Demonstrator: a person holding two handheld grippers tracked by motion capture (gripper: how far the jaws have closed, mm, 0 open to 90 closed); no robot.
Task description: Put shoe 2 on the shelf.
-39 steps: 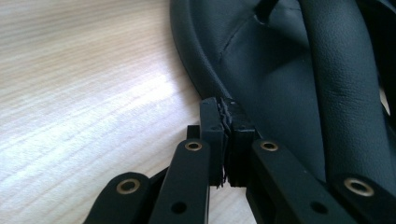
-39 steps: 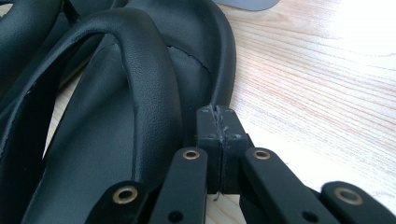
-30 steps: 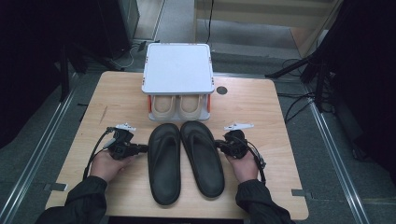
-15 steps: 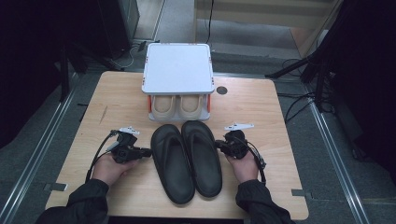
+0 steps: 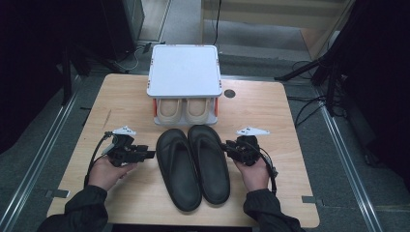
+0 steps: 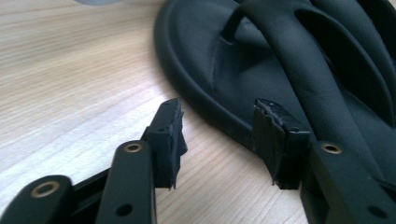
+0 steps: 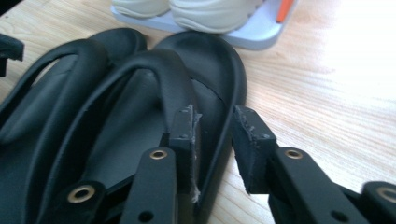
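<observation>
Pair of black rubber flip-flop sandals (image 5: pixel 193 166) set mid-desk near front edge; left gripper (image 5: pixel 147 154) and right gripper (image 5: pixel 227 146) fingers just opening, releasing them, withdrawal pending.

Matt black rubbery sandals (image 5: pixel 193 166) (smooth) on light-grained wood table (image 5: pixel 290 125).

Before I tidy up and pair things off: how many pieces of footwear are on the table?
4: two black sandals, left one and right one, side by side between the grippers, and two beige shoes in the white rack behind; more could be hidden.
</observation>
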